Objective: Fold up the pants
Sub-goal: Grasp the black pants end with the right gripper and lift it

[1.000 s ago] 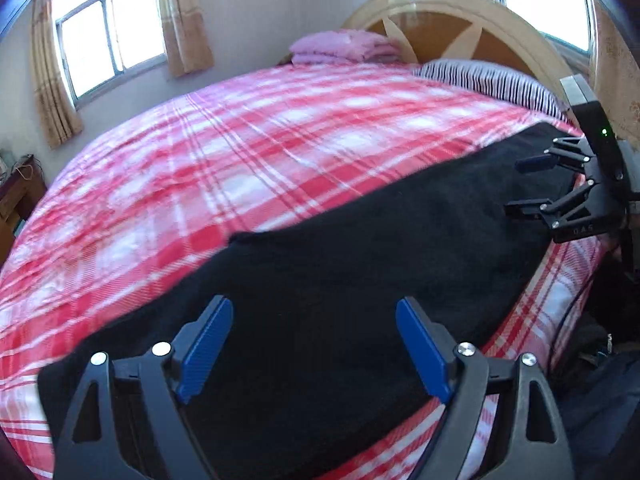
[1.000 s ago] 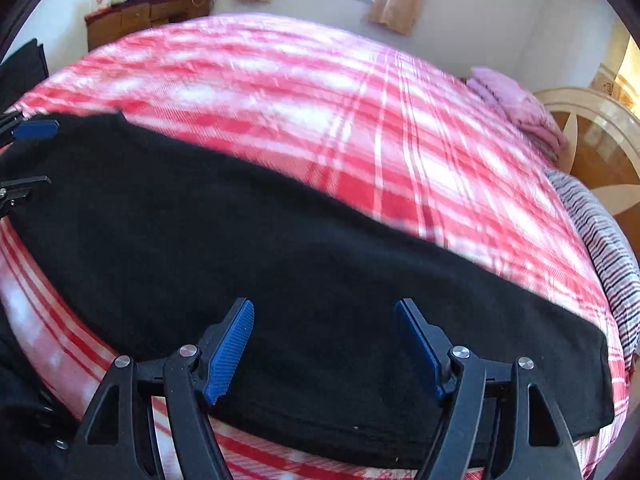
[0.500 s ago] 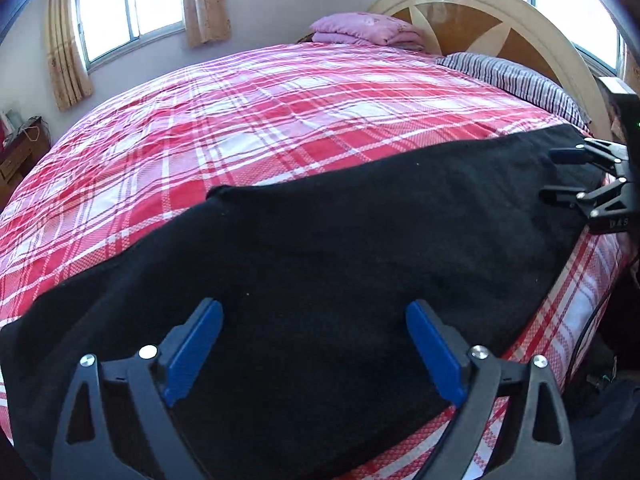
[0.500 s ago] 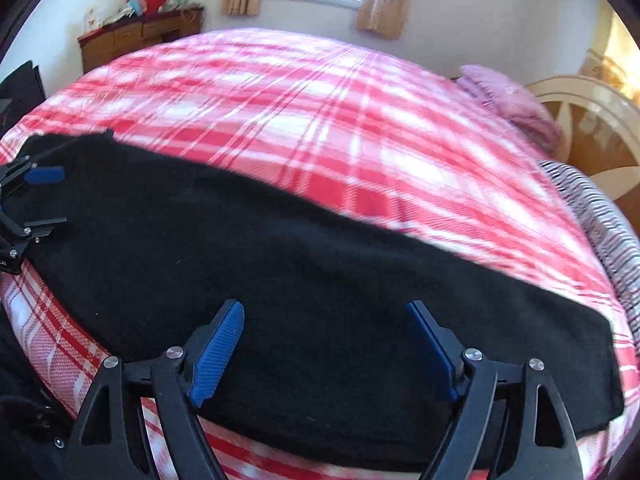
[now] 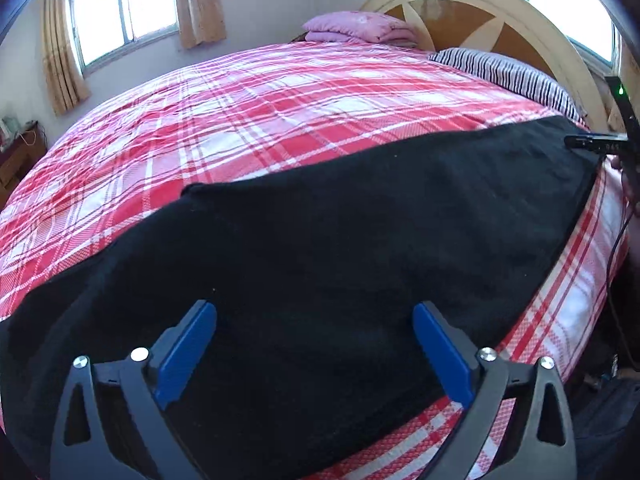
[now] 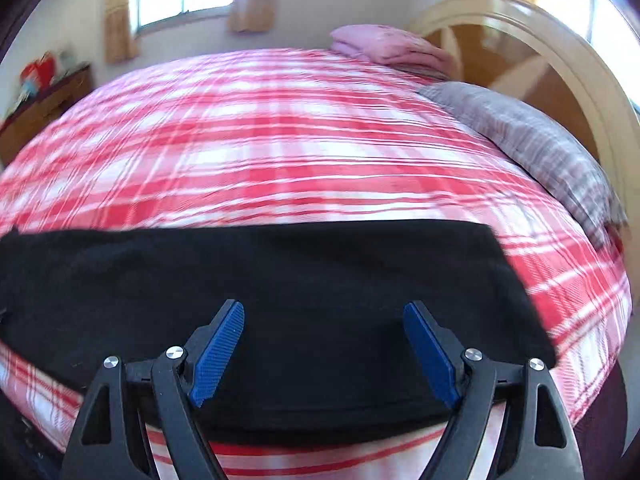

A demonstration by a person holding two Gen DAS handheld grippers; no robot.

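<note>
A bed with a red and white plaid cover (image 5: 280, 120) fills both wrist views, its pale arched headboard (image 5: 520, 28) at the far right. On the cover, along the near edge of the bed, lie the black pants (image 5: 320, 248), spread flat as one long dark band. Their long axis runs along that near edge, parallel to it: in the left wrist view the band stretches from the lower left corner up to the right, toward the headboard. The end nearest the headboard is cut square and stops short of a striped pillow (image 5: 508, 72). In the right wrist view that same squared end sits at the right of the band, with plaid cover showing beyond it. Which end is the waist I cannot tell.

A folded pink blanket (image 5: 360, 30) rests at the far head of the bed, well apart from the pants.

The left gripper (image 5: 314, 344) hovers over the pants toward their left end, its jaws spread wide, having just been opening, with only flat cloth beneath them and nothing pinched. The right gripper (image 6: 324, 346) hangs over the end nearer the headboard, jaws also apart and gripping nothing; that view is blurred. In the left wrist view only a dark sliver of it shows at the right edge.
</note>
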